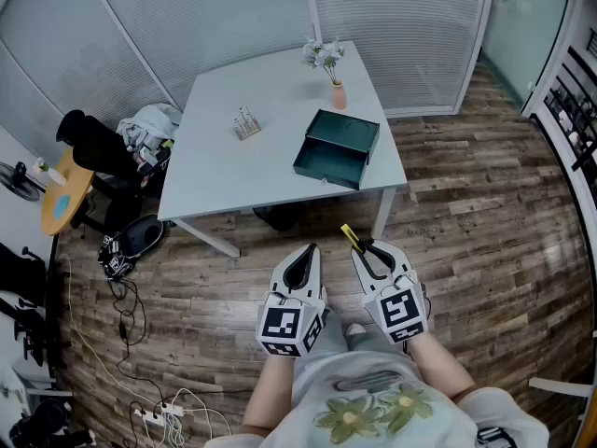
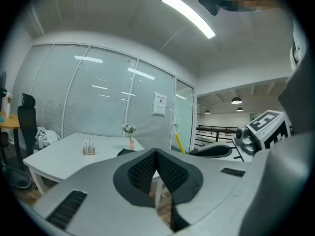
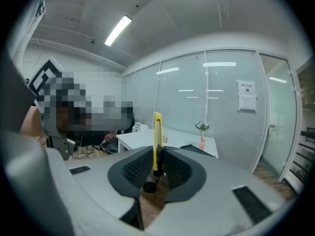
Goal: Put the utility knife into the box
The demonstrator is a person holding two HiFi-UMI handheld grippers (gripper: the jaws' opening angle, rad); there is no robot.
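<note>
A yellow utility knife (image 3: pixel 157 141) stands upright between the pads of my right gripper (image 3: pixel 157 168), which is shut on it; its yellow end (image 1: pixel 352 238) sticks out past the right gripper (image 1: pixel 366 250) in the head view. The dark green open box (image 1: pixel 338 147) lies on the right part of the white table (image 1: pixel 233 171), well ahead of both grippers. It also shows as a dark shape, the box (image 3: pixel 194 150), behind the knife. My left gripper (image 1: pixel 306 255) is held beside the right one over the floor, shut and empty, its pads (image 2: pixel 156 173) together.
A small vase of flowers (image 1: pixel 328 65) stands at the table's far edge and a little wooden holder (image 1: pixel 246 124) sits mid-table. A black chair with clothes (image 1: pixel 117 152) and a round wooden side table (image 1: pixel 63 192) are on the left. Cables (image 1: pixel 126 334) lie on the wood floor.
</note>
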